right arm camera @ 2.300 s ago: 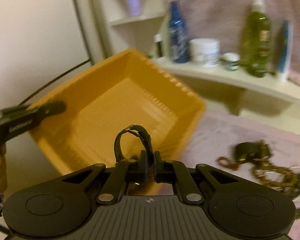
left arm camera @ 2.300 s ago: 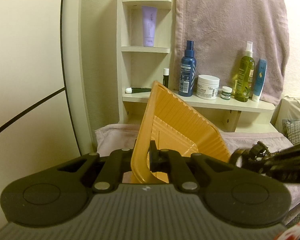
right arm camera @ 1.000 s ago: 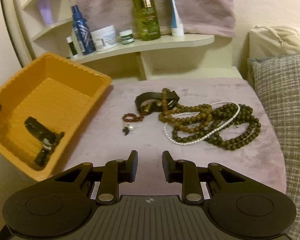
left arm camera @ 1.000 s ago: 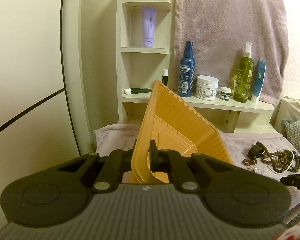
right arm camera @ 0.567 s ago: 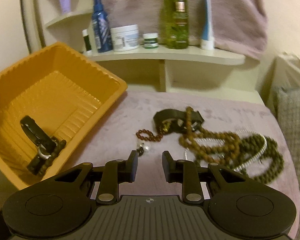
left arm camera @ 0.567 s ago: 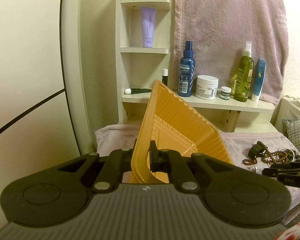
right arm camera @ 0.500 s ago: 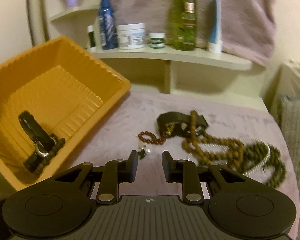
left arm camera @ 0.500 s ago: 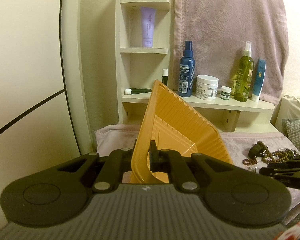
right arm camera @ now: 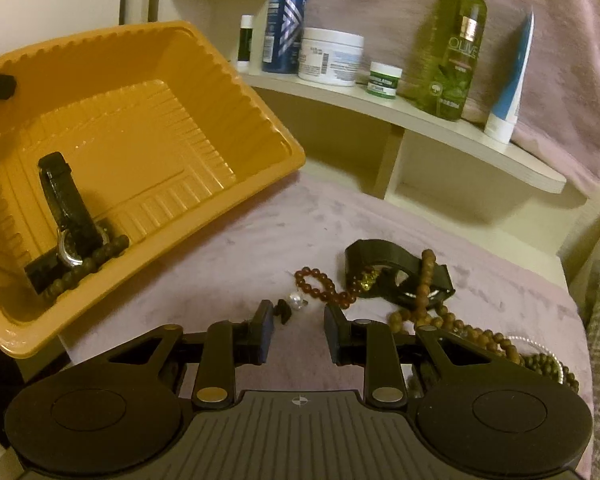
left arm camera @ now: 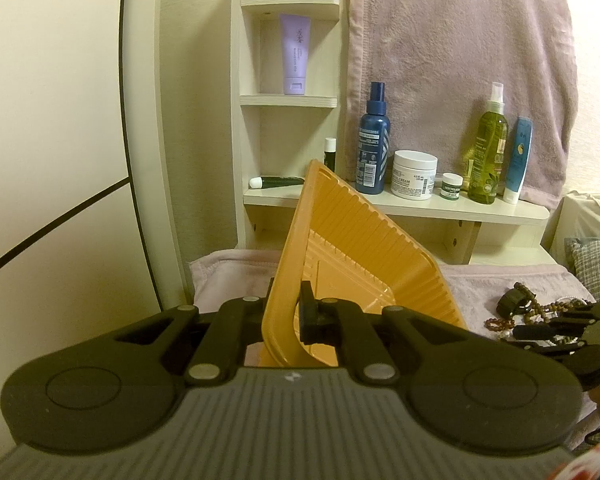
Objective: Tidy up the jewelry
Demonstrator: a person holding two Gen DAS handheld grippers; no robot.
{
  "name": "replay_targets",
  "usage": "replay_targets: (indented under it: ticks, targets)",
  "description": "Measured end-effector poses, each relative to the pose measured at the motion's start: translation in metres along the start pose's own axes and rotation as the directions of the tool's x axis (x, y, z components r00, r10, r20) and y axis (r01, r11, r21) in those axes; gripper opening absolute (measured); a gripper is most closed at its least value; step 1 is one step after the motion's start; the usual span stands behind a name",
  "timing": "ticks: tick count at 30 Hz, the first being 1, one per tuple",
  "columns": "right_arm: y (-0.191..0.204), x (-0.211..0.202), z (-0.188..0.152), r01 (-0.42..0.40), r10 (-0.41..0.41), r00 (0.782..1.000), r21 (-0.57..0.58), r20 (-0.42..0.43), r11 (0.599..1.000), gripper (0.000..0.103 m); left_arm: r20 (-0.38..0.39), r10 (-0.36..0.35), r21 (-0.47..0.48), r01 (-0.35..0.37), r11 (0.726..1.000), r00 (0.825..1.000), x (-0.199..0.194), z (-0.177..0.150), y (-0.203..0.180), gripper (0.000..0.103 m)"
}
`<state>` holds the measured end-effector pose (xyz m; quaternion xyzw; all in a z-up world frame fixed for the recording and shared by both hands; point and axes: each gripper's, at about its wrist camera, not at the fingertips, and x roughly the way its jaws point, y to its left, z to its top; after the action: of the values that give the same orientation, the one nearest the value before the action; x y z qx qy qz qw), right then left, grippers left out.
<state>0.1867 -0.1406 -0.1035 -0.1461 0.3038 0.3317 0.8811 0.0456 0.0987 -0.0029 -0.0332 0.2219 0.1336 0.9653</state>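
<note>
1. Left gripper (left arm camera: 286,312): pressed together on the near wall of the orange tray (left arm camera: 364,248), holding it tipped up off the pink cloth (right arm camera: 268,232), open side toward the right.
2. Right gripper (right arm camera: 297,330): spread, nothing between the pads, pointing down at the cloth just short of the loose jewelry.
3. Just ahead of the right fingertips: small dark charm (right arm camera: 283,312) with a clear bead (right arm camera: 298,301) beside it. Probably very light and fiddly; best pinched from above across the narrow side, pads close to the cloth.
4. Next outward: reddish bead bracelet (right arm camera: 320,282), touching the black watch (right arm camera: 396,268). Bracelet judged limp and likely to sag; taken across one run of beads rather than a single round bead, which may slip.
5. Brown bead strand (right arm camera: 428,292) draped over the watch and running off to the right into a tangle. Lifting either likely drags the other. Watch strap looks stiffer, the better hold.
6. Already in the tray: second dark watch (right arm camera: 66,208) and short bead strand (right arm camera: 84,268), resting in the low corner.
7. Farther back: shelf (right arm camera: 420,120) with bottles and jars, well apart from the work.
</note>
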Motion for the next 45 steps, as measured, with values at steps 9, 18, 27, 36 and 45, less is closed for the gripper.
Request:
replay_targets:
  ticks: [9, 18, 27, 36, 45]
  targets:
    - [0.002, -0.002, 0.003, -0.013, 0.013, 1.000, 0.002, -0.002, 1.000, 0.010, 0.000, 0.000, 0.000, 0.000, 1.000, 1.000, 0.000, 0.000, 0.000, 0.006]
    - [0.005, -0.006, 0.001, -0.017, 0.018, 1.000, 0.083, -0.005, 0.996, 0.011, 0.002, -0.002, 0.000, 0.002, 1.000, 1.000, 0.001, 0.001, 0.002, 0.006]
    - [0.007, 0.005, 0.006, 0.035, -0.032, 0.999, 0.173, -0.016, 0.984, 0.028, 0.003, -0.002, 0.001, 0.002, 1.000, 1.000, 0.001, 0.001, 0.002, 0.006]
    - [0.013, -0.007, 0.005, 0.056, -0.056, 0.998, 0.143, -0.001, 0.988, 0.007, 0.002, -0.003, 0.002, 0.003, 1.000, 1.000, 0.001, 0.001, 0.002, 0.006]
    - [0.028, -0.049, 0.028, -0.057, 0.039, 0.992, 0.153, 0.117, 0.987, 0.007, 0.002, -0.002, 0.000, 0.002, 1.000, 1.000, 0.001, 0.001, 0.002, 0.006]
